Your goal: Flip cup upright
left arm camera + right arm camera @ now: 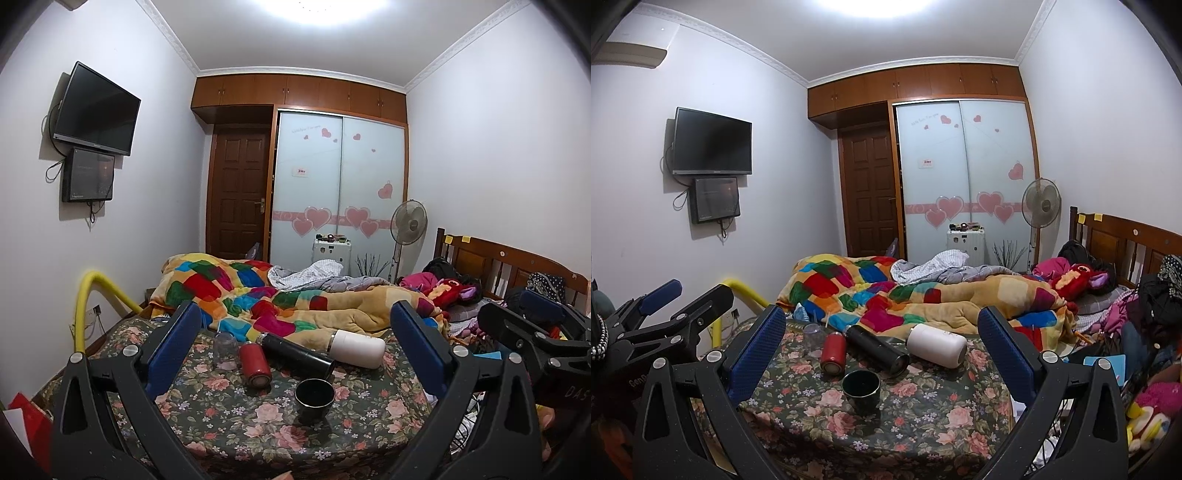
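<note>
A black cup stands upright, mouth up, on the floral bedspread; it also shows in the right wrist view. Behind it lie a red bottle, a black flask and a white bottle on their sides. A clear glass stands mouth down at the left. My left gripper is open and empty, above and in front of the cups. My right gripper is open and empty too. The right gripper shows at the right edge of the left view.
A colourful patchwork quilt is heaped behind the cups. Clothes and plush toys pile up at the right by the wooden headboard. A yellow rail stands at the bed's left edge.
</note>
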### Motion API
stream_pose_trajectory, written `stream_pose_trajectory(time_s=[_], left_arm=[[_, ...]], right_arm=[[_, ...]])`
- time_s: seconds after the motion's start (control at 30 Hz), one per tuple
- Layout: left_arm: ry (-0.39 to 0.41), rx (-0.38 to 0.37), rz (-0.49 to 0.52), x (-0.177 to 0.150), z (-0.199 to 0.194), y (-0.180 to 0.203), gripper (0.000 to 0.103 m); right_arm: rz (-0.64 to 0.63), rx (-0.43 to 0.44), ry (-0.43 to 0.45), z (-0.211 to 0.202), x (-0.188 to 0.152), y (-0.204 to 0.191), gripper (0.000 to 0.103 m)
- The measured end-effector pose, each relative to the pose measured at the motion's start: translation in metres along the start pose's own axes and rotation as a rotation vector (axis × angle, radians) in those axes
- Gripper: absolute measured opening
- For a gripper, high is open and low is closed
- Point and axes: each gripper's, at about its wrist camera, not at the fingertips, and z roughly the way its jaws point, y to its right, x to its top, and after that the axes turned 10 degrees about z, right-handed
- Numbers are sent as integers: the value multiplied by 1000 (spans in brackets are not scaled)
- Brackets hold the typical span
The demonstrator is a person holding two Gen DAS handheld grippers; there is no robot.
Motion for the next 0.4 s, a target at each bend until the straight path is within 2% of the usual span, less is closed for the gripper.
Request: stream_pose_trajectory(time_s=[0.4], left_arm=[[-14,6,-10,-5,6,-8,103]], right_arm=[[-3,-2,-13,3,-2,1,103]])
